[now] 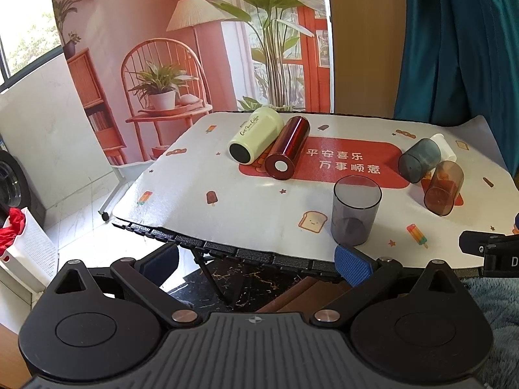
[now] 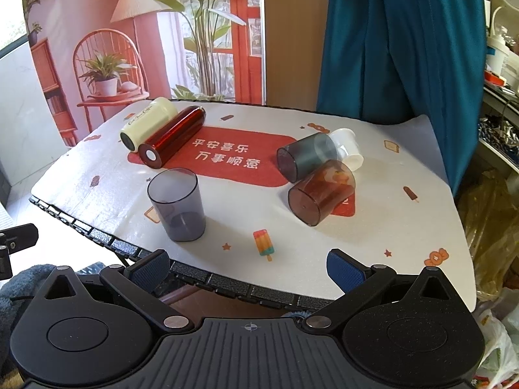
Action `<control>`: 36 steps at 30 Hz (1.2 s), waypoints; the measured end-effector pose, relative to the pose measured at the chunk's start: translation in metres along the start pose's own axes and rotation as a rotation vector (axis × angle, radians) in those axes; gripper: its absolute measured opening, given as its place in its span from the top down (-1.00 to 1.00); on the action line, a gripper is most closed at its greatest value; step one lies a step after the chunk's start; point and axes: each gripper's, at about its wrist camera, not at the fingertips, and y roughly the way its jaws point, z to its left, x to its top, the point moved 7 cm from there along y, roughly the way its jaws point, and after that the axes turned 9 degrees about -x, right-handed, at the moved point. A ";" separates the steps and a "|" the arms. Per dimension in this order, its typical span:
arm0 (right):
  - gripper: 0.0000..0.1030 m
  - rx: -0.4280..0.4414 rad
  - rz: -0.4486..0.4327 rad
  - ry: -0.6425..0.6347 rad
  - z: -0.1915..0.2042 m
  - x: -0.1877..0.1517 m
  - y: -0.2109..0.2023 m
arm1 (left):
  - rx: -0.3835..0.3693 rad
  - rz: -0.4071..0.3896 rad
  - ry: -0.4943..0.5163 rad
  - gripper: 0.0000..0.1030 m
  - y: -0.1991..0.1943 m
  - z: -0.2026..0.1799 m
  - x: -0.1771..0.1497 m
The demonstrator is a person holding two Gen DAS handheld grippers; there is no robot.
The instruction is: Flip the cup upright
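A grey see-through cup (image 1: 355,210) (image 2: 176,204) stands upright near the table's front edge. A brown see-through cup (image 1: 442,188) (image 2: 319,194), a dark blue-grey cup (image 1: 418,159) (image 2: 305,155) and a white cup (image 1: 442,144) (image 2: 348,149) lie on their sides at the right. A cream flask (image 1: 254,136) (image 2: 147,123) and a red flask (image 1: 287,149) (image 2: 173,136) lie side by side at the back left. My left gripper (image 1: 256,262) is open and empty, before the front edge, its right finger close to the grey cup. My right gripper (image 2: 248,269) is open and empty at the front edge.
The folding table (image 1: 227,249) (image 2: 227,283) carries a white printed mat with a red centre panel (image 1: 353,162) (image 2: 227,155). A teal curtain (image 2: 389,42) hangs behind. A white basket (image 1: 29,253) stands on the floor at left. Cluttered shelves (image 2: 499,97) are at right.
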 end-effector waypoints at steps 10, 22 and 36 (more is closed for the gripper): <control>-0.99 0.001 0.002 0.002 -0.001 0.000 0.001 | 0.002 -0.001 -0.003 -1.00 -0.001 0.000 -0.001; -0.99 0.001 0.003 0.002 -0.001 0.000 0.001 | 0.005 -0.005 -0.007 -1.00 -0.002 -0.001 -0.001; -0.99 0.000 0.008 0.002 -0.001 -0.004 0.002 | 0.006 -0.004 -0.016 -1.00 -0.004 0.001 -0.002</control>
